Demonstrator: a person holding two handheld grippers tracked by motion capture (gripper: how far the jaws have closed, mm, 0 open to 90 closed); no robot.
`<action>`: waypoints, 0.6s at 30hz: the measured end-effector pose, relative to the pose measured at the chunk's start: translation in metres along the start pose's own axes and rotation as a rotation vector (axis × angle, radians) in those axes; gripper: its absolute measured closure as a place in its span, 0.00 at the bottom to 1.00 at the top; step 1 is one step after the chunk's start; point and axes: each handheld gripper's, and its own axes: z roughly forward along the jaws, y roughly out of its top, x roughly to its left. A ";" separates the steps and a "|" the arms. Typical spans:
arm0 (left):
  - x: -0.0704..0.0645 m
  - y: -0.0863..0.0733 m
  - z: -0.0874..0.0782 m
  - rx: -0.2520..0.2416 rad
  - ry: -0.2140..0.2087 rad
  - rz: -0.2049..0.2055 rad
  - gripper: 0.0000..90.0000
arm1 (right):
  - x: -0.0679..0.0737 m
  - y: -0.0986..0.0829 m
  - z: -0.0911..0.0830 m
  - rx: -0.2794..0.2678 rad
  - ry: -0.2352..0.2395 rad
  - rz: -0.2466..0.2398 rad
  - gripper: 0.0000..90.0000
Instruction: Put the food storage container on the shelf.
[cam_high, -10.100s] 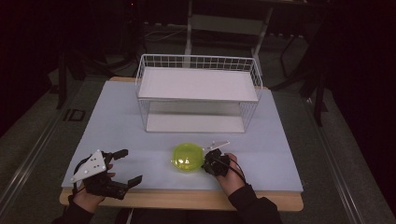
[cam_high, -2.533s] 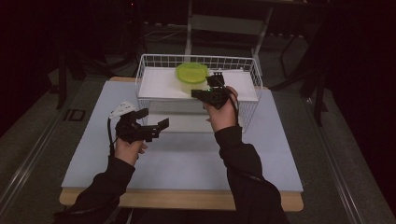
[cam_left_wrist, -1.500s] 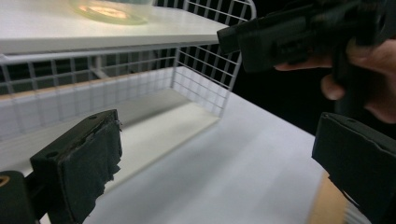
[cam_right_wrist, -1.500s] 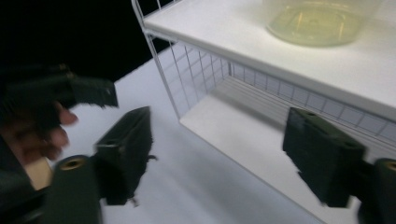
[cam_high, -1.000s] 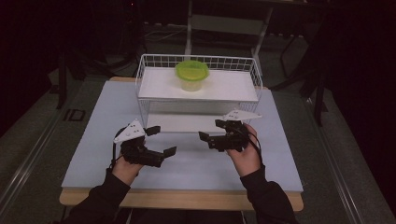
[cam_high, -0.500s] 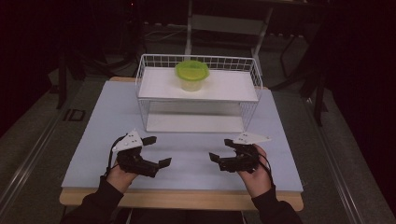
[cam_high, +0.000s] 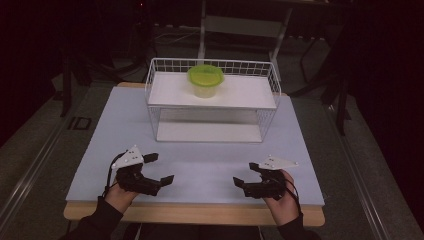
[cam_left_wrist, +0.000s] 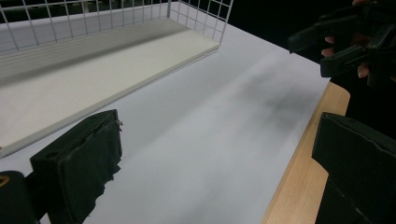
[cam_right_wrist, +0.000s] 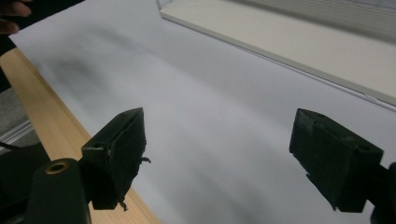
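A lime-green, round plastic bowl with a pale translucent base (cam_high: 205, 80) stood upright on the top shelf of a white wire rack with flat white shelf boards (cam_high: 260, 93), toward the back edge and a little left of the shelf's middle, well apart from both tools. The rack sat at the far half of a pale grey mat covering a light wooden table (cam_high: 200, 212), whose bare wood showed along the near edge. The left gripper (cam_high: 160, 170), black with a grey three-cornered plate on top, was held in the person's left hand (cam_high: 120, 192) low over the near left part of the mat, its jaws spread wide and holding nothing; in the left gripper view its two black padded jaws stood far apart, with only mat and table edge between them, and the rack's lower shelf board lay ahead to the left. The right gripper (cam_high: 246, 176), likewise black with a grey plate, was held in the person's right hand (cam_high: 280, 200) over the near right part of the mat, its jaws also wide apart and empty; the right gripper view showed bare mat between its pads (cam_right_wrist: 119, 149) and the rack's lower board at the top right. The two grippers pointed inward toward each other, well apart, with open mat between them.
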 end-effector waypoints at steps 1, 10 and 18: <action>0.001 -0.002 -0.004 -0.003 0.006 0.005 0.03 | -0.003 -0.003 -0.004 -0.003 -0.012 0.002 0.20; 0.008 -0.010 -0.011 0.001 0.014 -0.009 0.03 | -0.019 -0.008 -0.014 -0.018 -0.040 0.028 0.20; 0.013 -0.017 -0.009 0.007 0.004 -0.029 0.03 | -0.022 -0.011 -0.015 -0.017 -0.044 0.019 0.20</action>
